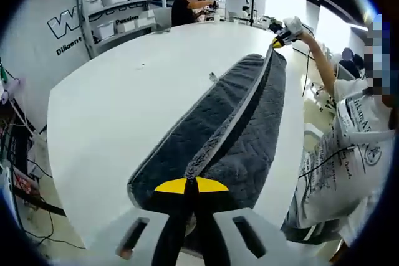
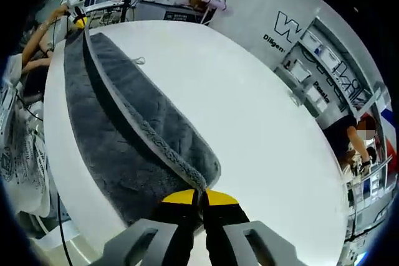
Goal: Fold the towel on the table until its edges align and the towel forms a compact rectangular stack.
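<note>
Two hand-held grippers [image 1: 191,186] [image 2: 201,198] — towel [image 1: 212,135] between

Towel [image 1: 212,123]: plush matt grey cloth, quilted; table [image 1: 118,98]: smooth white.

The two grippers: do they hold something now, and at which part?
Both hold the long dark grey fluffy towel. The left gripper is shut on one end of its raised edge, the right gripper on the opposite end.

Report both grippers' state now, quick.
Left gripper: jaws shut on one end of the grey towel, edge lifted off the white table.
Right gripper: jaws shut on the towel's other end.
</note>
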Tool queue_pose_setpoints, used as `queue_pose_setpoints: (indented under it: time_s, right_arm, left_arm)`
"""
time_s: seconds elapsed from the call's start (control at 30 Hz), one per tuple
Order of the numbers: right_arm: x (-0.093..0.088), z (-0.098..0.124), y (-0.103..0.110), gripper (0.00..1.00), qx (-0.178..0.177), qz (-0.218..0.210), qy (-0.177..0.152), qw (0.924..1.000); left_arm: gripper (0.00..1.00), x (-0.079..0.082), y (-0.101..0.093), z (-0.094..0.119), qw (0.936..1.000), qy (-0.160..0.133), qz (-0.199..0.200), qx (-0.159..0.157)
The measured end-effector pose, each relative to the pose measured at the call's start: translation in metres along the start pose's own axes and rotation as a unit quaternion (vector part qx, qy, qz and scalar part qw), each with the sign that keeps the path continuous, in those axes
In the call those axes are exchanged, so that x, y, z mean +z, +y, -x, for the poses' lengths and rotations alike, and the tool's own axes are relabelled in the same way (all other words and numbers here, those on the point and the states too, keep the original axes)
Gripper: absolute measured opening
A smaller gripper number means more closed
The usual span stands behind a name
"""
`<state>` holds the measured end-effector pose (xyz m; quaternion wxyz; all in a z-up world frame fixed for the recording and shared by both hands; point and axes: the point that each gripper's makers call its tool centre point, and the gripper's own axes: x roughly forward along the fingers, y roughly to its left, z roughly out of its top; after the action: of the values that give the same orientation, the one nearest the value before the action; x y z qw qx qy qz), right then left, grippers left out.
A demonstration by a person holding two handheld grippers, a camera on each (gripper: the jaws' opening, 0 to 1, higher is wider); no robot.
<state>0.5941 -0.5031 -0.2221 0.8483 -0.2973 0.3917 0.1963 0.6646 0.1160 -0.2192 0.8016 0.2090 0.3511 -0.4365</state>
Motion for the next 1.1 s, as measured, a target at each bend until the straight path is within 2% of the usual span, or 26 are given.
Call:
queue_pose_setpoints:
  time_s: [0.13,0.37,0.5,0.77,0.93,1.1]
  right_arm:
    - [0.009,-0.008,-0.013,0.04,-0.002,-0.005,-0.008,1.0]
    - [0.02,-0.023,-0.022,0.04,-0.004,0.002,-0.005,1.0]
    - [0.026,-0.024,-0.03,0.04,-0.01,0.004,-0.009,0.9999]
    - [0.037,-0.026,-0.04,0.04,-0.019,0.008,-0.014,0.9997]
    - [0.041,-0.036,-0.044,0.04,-0.025,0.012,-0.011,0.9995]
    - [0.033,-0.057,-0.04,0.04,-0.021,0.014,0.008,0.9997]
  left_arm:
    - [0.04,0.005,0.004,-0.002,1.0,-0.001,0.003,0.0]
    - [0.04,0.012,0.018,-0.007,0.9999,0.008,0.002,0.014]
    - [0.04,0.014,0.021,-0.01,0.9997,0.019,-0.001,0.015]
    - [0.04,0.017,0.029,-0.015,0.9998,0.016,0.008,0.011]
    - [0.04,0.015,0.034,-0.021,0.9997,0.021,0.012,0.012]
    - [0.04,0.013,0.04,-0.028,0.9995,0.026,0.015,0.012]
